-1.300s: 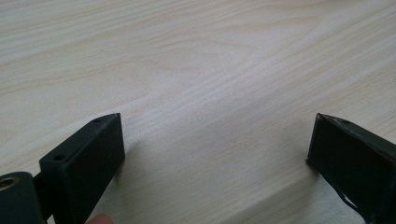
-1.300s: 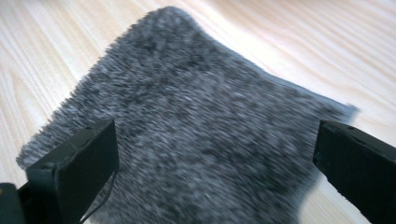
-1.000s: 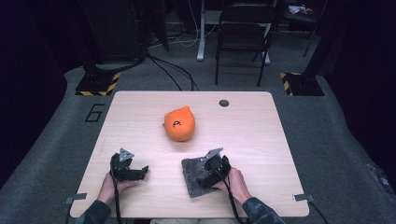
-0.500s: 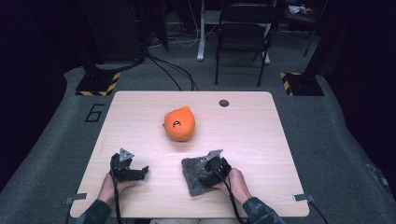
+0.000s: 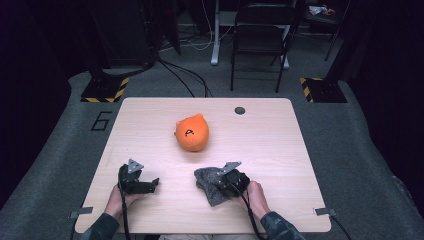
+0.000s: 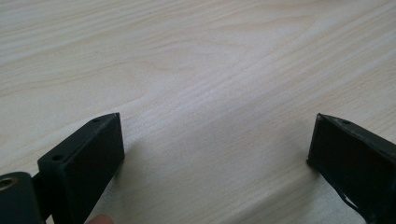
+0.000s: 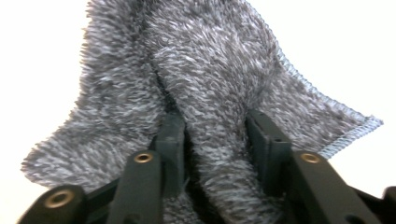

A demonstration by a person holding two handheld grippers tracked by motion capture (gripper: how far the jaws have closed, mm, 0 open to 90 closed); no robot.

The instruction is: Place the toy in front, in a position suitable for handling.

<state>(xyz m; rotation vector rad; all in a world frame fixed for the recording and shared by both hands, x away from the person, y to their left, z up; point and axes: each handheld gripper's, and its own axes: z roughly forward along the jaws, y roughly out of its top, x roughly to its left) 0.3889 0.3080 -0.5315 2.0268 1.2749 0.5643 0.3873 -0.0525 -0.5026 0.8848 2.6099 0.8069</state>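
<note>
Since the earlier frames the right gripper point(image 5: 226, 184) jaws have been closing on the grey cloth point(image 5: 209, 184), which bunched up from flat; both hands held position. In the right gripper view a raised fold of the cloth point(image 7: 205, 93) is pinched between the jaws, pile bulging around them; lower part of the cloth cut off by the frame. From the high view the gripper body covers the cloth's right edge, near the front of the table point(image 5: 280, 150). Left gripper point(image 5: 150, 184) sits on bare wood at front left, jaws spread wide, nothing between; its view cuts off the right jaw. Farther back, mid-table: orange plush toy point(image 5: 192, 133), well apart from both grippers, its face mark too small to read.
</note>
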